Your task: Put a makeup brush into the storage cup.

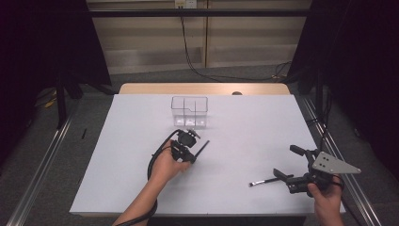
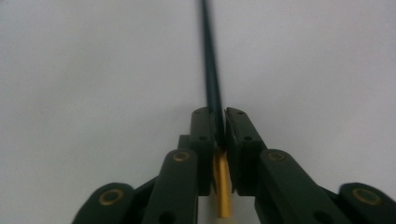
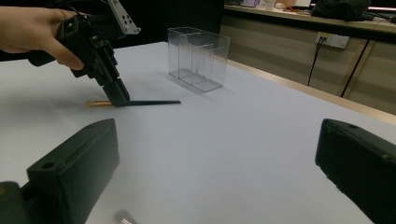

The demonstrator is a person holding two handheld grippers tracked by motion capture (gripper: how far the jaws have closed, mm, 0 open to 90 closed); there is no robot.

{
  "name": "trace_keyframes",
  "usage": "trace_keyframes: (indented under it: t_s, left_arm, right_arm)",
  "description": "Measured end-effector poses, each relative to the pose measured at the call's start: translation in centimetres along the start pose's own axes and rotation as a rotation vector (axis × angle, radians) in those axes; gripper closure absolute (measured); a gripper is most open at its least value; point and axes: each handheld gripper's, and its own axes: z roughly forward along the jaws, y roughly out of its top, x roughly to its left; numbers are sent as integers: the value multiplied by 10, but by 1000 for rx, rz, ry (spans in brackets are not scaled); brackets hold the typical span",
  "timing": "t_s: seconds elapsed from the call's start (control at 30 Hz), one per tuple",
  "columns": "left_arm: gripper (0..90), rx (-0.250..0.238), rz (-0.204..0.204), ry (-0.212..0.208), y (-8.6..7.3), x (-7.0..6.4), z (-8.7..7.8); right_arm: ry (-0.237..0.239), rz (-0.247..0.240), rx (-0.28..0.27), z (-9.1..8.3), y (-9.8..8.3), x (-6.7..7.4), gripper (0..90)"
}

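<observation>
brush [image 2: 212, 70] tip cut off, bristles hidden

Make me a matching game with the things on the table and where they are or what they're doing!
Things:
1. left hand-held gripper
2. right hand-held gripper
3. clear plastic organizer
4. second brush

States:
A. stands empty near the far edge of the white table
B. jaws wide open
C. lies on the table by the open jaws
D. shut on a thin black brush with a gold ferrule

Pairs: 1-D, 2-B, 3-A, 4-C

Black+gold brush [image 2: 212, 88], black claw [image 2: 220, 122], white table [image 1: 249, 132]
</observation>
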Motion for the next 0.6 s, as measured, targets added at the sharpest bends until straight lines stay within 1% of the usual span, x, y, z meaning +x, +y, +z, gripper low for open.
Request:
trace_keyframes:
  t_s: [0.03,0.1,0.13,0.3,0.4,0.43,0.5,0.6]
  left_arm:
    - [831,2,-2,-7,0,1,0]
    - [830,4,-1,-8,0,1,0]
    - [828,10,9,-5,0,1,0]
    - [817,35,20,14,4,-3,1]
    - [818,19,10,12,2,-3,2]
    - [819,22,13,10,2,-2,1]
    - [833,15,1,-3,1,0,1]
    - [837,16,4,-2,1,-1,1]
  right_arm:
    - [0,2,1,0,0,0,0]
    - [0,4,2,0,0,0,0]
    - [0,4,2,0,0,0,0]
    - [6,-2,4,2,0,1,0]
    - [9,-6,6,4,1,2,0]
    - [10,-7,9,4,1,2,0]
    - [12,-10,8,5,1,2,0]
    - [17,-10,12,7,1,2,0]
